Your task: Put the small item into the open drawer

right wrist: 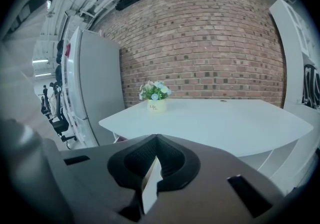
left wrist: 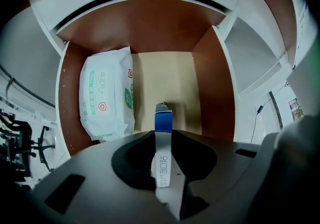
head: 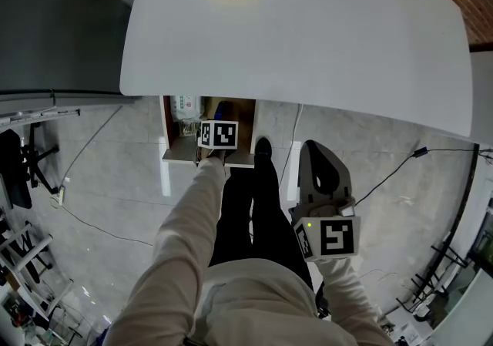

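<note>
The left gripper (left wrist: 163, 143) pinches the small item (left wrist: 163, 118), a thin white strip with a blue end, edge-on, likely for a clean drop. The item hangs over the open drawer (left wrist: 216, 88), above bare floor near its front edge, clear of the wipes pack (left wrist: 107, 96) along the left wall. The right gripper (right wrist: 156, 160), jaws together and empty, idles aside.

Soft, even indoor light is washing over the white table (head: 308, 36), with no hard glare. Underneath, the drawer (left wrist: 165, 76) is sitting in dimmer shade. Both gripper views are bending hard at the edges, corners going black, and the nearest parts are blurring.
</note>
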`<state>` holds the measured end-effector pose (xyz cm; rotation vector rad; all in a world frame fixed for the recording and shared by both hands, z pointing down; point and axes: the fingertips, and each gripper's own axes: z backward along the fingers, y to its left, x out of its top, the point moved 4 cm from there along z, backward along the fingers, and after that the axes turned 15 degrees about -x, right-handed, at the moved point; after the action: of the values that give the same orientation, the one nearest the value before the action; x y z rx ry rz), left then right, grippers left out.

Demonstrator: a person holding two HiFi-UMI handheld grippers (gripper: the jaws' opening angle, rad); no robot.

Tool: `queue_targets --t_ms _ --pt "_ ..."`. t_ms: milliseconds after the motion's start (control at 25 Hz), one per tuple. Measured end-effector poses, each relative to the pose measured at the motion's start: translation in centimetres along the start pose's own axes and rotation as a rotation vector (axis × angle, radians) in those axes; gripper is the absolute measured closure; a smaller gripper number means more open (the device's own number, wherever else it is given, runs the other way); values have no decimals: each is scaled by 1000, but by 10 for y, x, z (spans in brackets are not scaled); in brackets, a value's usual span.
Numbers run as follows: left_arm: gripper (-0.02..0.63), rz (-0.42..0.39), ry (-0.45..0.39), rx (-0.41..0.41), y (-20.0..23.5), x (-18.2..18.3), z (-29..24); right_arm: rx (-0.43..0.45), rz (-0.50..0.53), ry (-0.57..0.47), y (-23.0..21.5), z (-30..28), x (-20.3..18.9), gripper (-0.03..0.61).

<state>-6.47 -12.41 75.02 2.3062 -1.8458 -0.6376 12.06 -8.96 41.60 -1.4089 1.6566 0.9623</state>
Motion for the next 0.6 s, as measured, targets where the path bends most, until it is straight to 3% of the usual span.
queue_targets --t_ms 360,600 --pt "512 4 26 1 0 2 -6 1 -5 11 -3 -3 -2 551" --pt "476 6 -13 -15 -4 7 1 7 -4 4 -2 -5 1 551"
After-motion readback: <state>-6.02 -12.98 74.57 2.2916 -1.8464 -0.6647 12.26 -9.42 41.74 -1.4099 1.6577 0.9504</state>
